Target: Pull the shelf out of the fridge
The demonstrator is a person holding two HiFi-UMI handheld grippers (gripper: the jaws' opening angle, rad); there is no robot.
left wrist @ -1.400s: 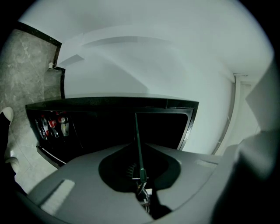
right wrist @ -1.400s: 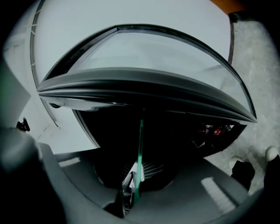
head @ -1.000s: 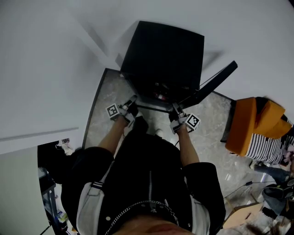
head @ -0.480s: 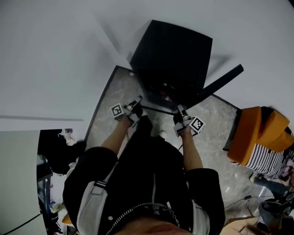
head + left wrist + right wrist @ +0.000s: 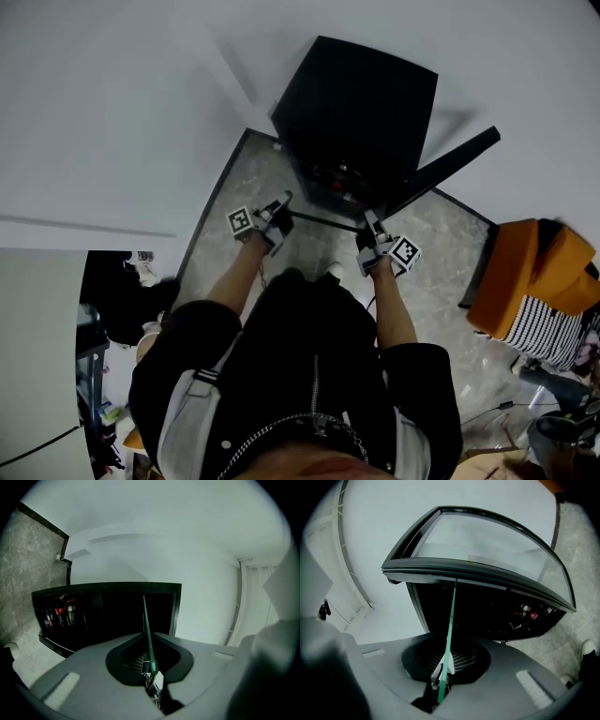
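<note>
A black mini fridge (image 5: 356,103) stands on the floor with its glass door (image 5: 445,169) swung open to the right. The glass shelf (image 5: 323,222) hangs level in front of the opening, held at both ends. My left gripper (image 5: 281,214) is shut on its left end, my right gripper (image 5: 372,234) on its right end. In the left gripper view the shelf's green edge (image 5: 148,634) runs from between the left gripper's (image 5: 151,667) jaws toward the fridge (image 5: 108,606). In the right gripper view the shelf's edge (image 5: 450,625) leaves the right gripper (image 5: 443,670) under the door (image 5: 487,541).
Red cans (image 5: 58,613) sit inside the fridge's lower part. An orange cushion on a striped seat (image 5: 525,272) stands at the right on the marble floor (image 5: 234,234). The person's shoe (image 5: 333,272) is below the shelf. White walls surround the fridge.
Both grippers have drawn back from the fridge with the shelf between them, so the shelf now stands farther out of the opening. The head view has shifted slightly.
</note>
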